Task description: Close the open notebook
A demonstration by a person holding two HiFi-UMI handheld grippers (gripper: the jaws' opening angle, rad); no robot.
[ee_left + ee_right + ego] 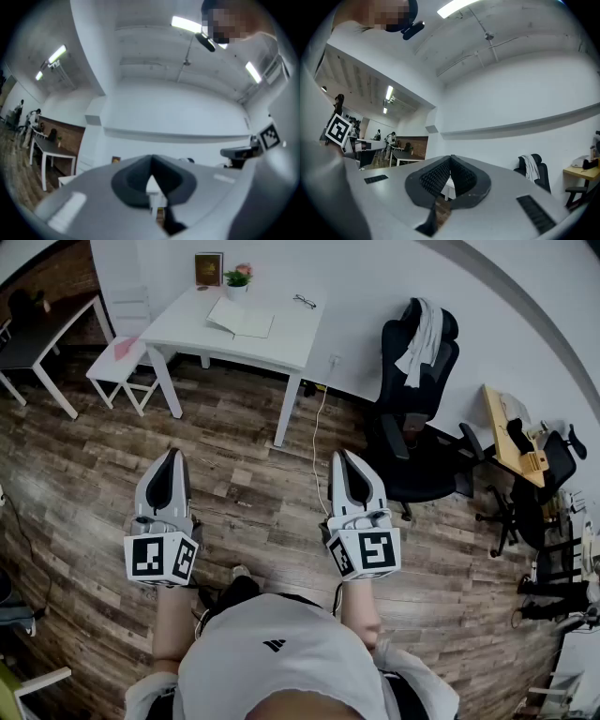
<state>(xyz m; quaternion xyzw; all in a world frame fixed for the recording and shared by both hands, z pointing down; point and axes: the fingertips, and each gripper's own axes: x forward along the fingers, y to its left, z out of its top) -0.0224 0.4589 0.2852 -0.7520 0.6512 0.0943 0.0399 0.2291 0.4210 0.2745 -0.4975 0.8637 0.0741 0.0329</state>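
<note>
Not started. Notebook (pixel 241 318) lies open on white surface (pixel 292 336), upper middle of frame, well apart from both tongs. Left tongs (pixel 172 460) and right tongs (pixel 343 460) closed tight, empty, over floor (pixel 262 498). Approach and closing remain.

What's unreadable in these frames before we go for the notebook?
- Notebook, head view: too small to read its pages or spine.
- Left gripper view: notebook hidden behind the fingers; only a sliver of table shows.
- Right gripper view: same, fingers block it.
- Brown item beside the plant: too small to identify.
</note>
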